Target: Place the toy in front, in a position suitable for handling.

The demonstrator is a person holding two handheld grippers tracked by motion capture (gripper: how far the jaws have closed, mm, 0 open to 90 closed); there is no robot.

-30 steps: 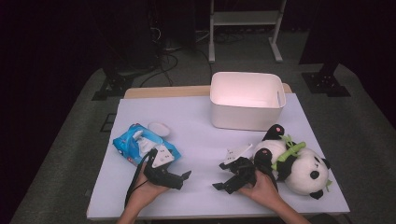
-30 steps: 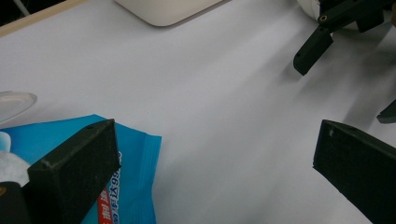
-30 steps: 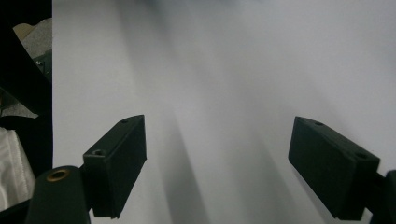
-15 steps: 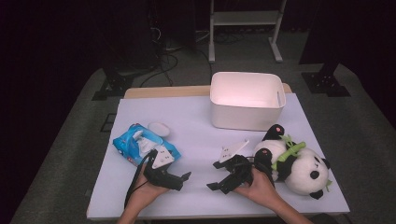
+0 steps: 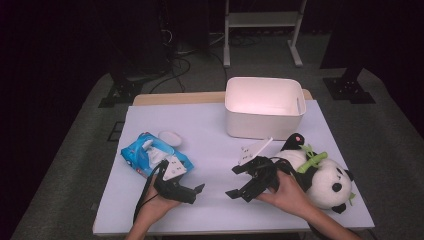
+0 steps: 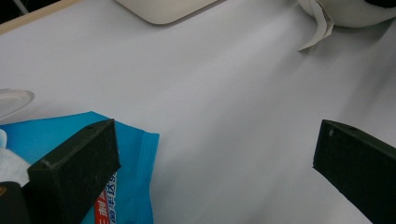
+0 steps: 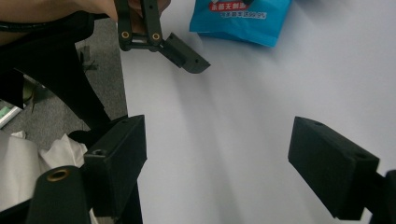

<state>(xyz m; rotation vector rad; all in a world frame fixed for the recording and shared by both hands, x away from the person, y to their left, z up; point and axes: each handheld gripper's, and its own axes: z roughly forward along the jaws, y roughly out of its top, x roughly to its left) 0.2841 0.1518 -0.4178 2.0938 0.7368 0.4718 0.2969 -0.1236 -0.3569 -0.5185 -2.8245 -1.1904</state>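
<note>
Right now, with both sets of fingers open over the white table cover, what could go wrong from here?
1. The left gripper sits against the blue plastic wipes pack; closing may pinch only its thin edge, so it could slip.
2. The right gripper lies beside the black-and-white plush panda; a backward sweep might nudge the toy off the table's near edge.
3. The grippers face each other, so they could collide.

Glossy blue plastic wipes pack [image 5: 150, 156], plush cloth panda [image 5: 320, 177], smooth matt white table cover [image 5: 210, 145]

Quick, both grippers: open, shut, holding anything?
Left gripper: jaws open, holding nothing, beside the blue plastic wipes pack.
Right gripper: jaws open, holding nothing, next to the black-and-white plush panda.
</note>
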